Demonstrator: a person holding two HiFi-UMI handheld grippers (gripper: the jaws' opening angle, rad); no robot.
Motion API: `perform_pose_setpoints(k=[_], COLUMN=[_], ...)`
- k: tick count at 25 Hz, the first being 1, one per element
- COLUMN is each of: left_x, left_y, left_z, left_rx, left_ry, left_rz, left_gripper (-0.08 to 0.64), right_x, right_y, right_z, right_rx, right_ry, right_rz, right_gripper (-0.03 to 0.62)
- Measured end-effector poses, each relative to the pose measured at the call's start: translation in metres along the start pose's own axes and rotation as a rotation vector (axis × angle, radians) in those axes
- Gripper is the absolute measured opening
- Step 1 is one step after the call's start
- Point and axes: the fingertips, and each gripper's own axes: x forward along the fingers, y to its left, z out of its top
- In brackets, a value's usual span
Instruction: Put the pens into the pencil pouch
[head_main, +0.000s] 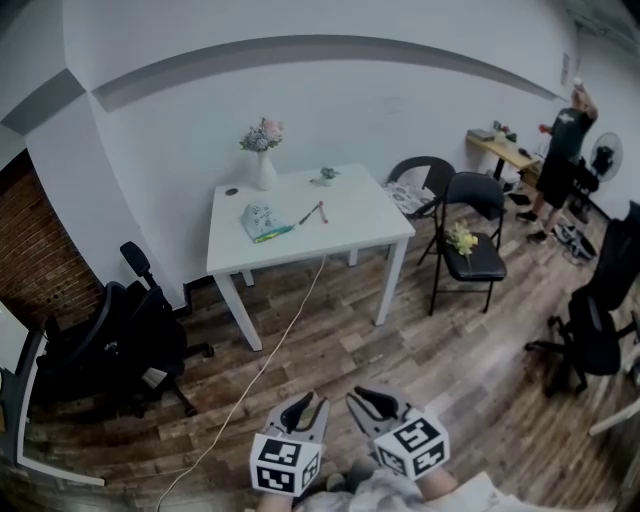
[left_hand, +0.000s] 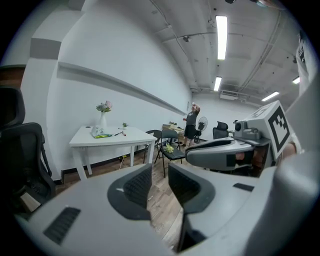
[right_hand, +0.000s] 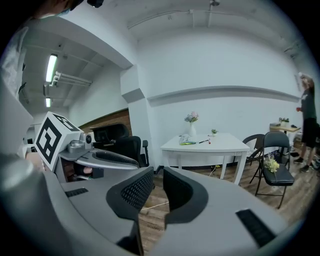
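Both claws hang low in the head view, over the wooden floor (head_main: 420, 350) and well apart from the white worktop (head_main: 365, 220) across the room. The left claw (head_main: 308, 403) has its jaws parted with nothing between them; its own view shows only floorboards through the gap. The right claw (head_main: 371, 399) stands just beside it, its jaws parted by a narrow gap and likewise empty. On the worktop the pencil pouch (head_main: 263, 222) lies towards the left side, pale with a green edge. Two pens (head_main: 313, 212), one dark and one red, lie near it to the right, apart from the pouch and not inside it. A white vase of flowers (head_main: 264, 160) stands at the back of the worktop, with a small potted plant (head_main: 327, 175) further right. A black folding chair (head_main: 472, 235) to the right of the worktop carries a yellow bunch of flowers (head_main: 461, 239) on its seat. A black office chair (head_main: 125, 335) sits by the left wall, and a pale cable (head_main: 268, 362) runs across the floor from under the worktop. A person (head_main: 562, 150) stands in the far right corner.
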Motion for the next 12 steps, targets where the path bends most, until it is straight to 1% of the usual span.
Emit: perform_pose_setpoints(k=[2, 3, 8, 12], left_x=[0.001, 0.0, 0.006, 0.021], left_y=[0.005, 0.007, 0.025, 0.045], left_z=[-0.003, -0.004, -0.006, 0.002], left_rx=[-0.003, -0.006, -0.011, -0.03], left_ry=[0.007, 0.009, 0.015, 0.016], left_rz=[0.003, 0.005, 0.034, 0.055], left_gripper=[0.086, 0.086, 0.099, 0.105], right_x=[0.002, 0.003, 0.018, 0.04], right_y=[0.0, 0.001, -0.006, -0.021], right_z=[-0.004, -0.006, -0.007, 0.004], right_rx=[0.003, 0.004, 0.013, 0.018], right_ry=[0.016, 0.024, 0.033, 0.027], right_rz=[-0.002, -0.003, -0.001, 0.031], right_gripper=[0.08, 0.088, 0.1, 0.1])
